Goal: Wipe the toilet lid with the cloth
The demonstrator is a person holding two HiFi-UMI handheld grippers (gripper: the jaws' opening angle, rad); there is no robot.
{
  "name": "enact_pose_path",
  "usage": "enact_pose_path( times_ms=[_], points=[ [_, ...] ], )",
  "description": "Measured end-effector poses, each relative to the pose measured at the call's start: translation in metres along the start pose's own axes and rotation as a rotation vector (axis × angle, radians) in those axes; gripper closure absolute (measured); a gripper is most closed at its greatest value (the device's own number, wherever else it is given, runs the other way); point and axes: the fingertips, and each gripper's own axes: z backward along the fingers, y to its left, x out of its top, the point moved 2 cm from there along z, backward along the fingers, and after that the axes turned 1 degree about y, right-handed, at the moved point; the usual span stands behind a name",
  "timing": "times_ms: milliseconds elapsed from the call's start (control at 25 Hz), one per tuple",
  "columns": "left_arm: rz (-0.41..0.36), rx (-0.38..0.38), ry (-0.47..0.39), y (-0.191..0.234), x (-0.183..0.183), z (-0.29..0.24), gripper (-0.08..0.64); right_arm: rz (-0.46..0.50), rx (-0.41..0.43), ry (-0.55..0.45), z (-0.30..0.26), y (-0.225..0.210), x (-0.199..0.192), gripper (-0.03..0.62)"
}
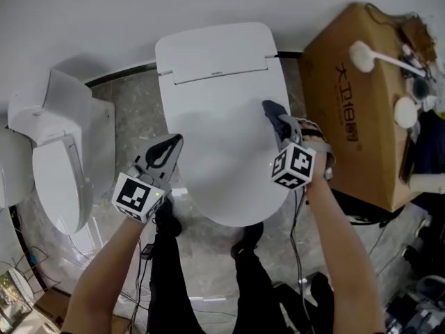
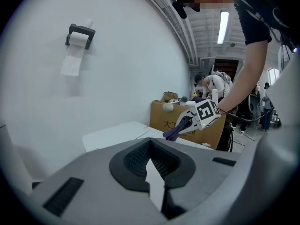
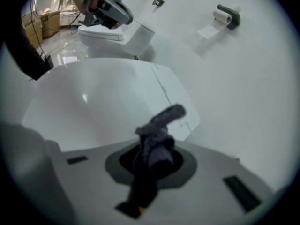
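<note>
Cloth clamped at the lid's right side; wipe contact unconfirmed.
Head view: right gripper holds the dark cloth over the closed toilet lid; left gripper hangs off its left edge. Left gripper view: jaws together, empty. Right gripper view: the cloth is bunched, so hard jaw tips may scrape the lid.

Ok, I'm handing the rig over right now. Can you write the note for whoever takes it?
Right gripper: shut on the dark cloth, at the right edge of the closed toilet lid; whether the cloth touches it is unclear.
Left gripper: shut, holding nothing, beside the lid's left edge.
Done: cloth is gripped and at the lid.
Left: wipe across the lid; how much is already wiped can't be told.
</note>
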Motion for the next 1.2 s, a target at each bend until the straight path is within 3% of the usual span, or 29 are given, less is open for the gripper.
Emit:
enact_pose_path(
  times_ms=[120, 440, 760, 1200],
  points=[
    [0.019, 0.024, -0.003, -0.016, 0.005, -0.003, 0.54, 0.014, -0.008, 0.027, 0.0, -0.004, -0.032, 0.523],
    [0.033, -0.072, 0.046, -0.051, -0.002, -0.017, 0.54, 0.007, 0.025, 0.108, -0.005, 0.015, -0.075, 0.523],
    [0.015, -0.104, 0.052, -0.043, -0.011, -0.015, 0.54, 0.008, 0.068, 0.12, -0.019, 0.044, -0.063, 0.523],
    [0.027, -0.066, 0.033, -0.027, -0.022, -0.001, 0.54, 0.036, 0.094, 0.11, -0.028, 0.053, -0.037, 0.523]
  ],
)
